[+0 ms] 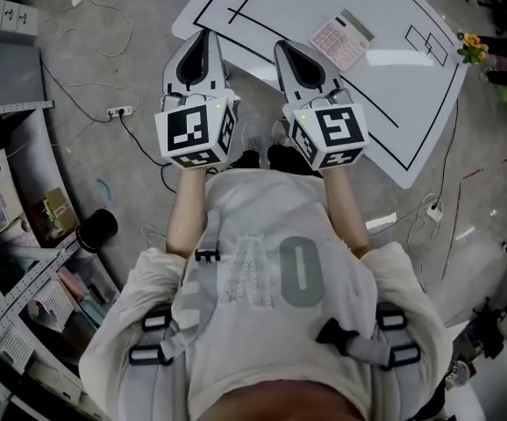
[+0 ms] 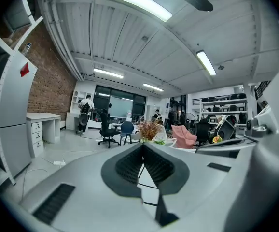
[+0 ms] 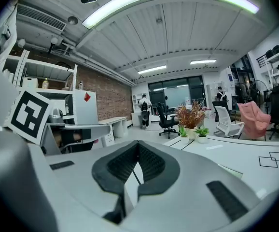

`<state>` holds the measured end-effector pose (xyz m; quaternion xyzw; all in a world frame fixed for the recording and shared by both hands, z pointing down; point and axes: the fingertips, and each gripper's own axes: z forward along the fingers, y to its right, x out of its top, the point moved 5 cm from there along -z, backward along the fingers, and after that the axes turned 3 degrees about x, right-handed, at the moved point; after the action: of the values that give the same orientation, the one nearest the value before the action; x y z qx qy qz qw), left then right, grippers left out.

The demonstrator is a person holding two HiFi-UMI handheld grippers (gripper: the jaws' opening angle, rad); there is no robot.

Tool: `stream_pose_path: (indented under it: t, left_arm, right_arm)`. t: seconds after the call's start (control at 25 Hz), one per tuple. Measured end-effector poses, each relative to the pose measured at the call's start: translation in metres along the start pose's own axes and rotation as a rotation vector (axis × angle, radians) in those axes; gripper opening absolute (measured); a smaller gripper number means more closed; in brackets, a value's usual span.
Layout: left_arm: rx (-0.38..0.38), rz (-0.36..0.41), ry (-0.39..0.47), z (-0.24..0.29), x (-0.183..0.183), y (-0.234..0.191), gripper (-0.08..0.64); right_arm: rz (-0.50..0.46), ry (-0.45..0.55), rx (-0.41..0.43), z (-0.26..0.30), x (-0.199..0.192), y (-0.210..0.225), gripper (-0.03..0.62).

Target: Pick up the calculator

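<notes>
The calculator [image 1: 342,40] lies flat on the white tabletop [image 1: 411,103]. It is just ahead of the right gripper's [image 1: 290,49] jaws and a bit to their right, not touching them. Those jaws are pressed together and hold nothing. The left gripper [image 1: 204,35] is beside it, farther from the calculator, with its jaws together and empty too.

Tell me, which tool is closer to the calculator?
The right tool, on the head view's right side: its tip comes nearest the calculator on the white table, while the left tool is farther off.
</notes>
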<state>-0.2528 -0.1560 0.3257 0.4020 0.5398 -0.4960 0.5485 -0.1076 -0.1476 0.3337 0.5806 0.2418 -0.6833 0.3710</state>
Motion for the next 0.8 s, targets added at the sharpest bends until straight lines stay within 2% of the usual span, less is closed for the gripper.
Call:
stream_pose_path:
  t: [0.24, 0.44, 0.52, 0.6, 0.72, 0.8]
  left_arm:
    - [0.014, -0.002, 0.017, 0.007, 0.007, -0.003, 0.021]
    - [-0.032, -0.007, 0.012, 0.017, 0.009, 0.024, 0.021]
    - [-0.067, -0.002, 0.011, 0.026, 0.008, 0.044, 0.021]
    - [-0.123, 0.012, 0.010, 0.035, 0.009, 0.069, 0.021]
    - [-0.204, 0.044, 0.009, 0.051, 0.012, 0.107, 0.021]
    - [-0.249, 0.044, 0.013, 0.059, 0.012, 0.133, 0.021]
  right_arm:
    - [-0.024, 0.005, 0.011, 0.009, 0.006, 0.004, 0.006]
    - [-0.027, 0.028, -0.033, -0.006, 0.009, 0.027, 0.006]
    - [-0.047, 0.046, -0.078, -0.020, 0.012, 0.049, 0.006]
    - [-0.058, 0.076, -0.159, -0.042, 0.016, 0.077, 0.006]
    - [-0.006, 0.111, -0.293, -0.081, 0.015, 0.117, 0.006]
    - [0.033, 0.113, -0.328, -0.103, 0.006, 0.139, 0.006]
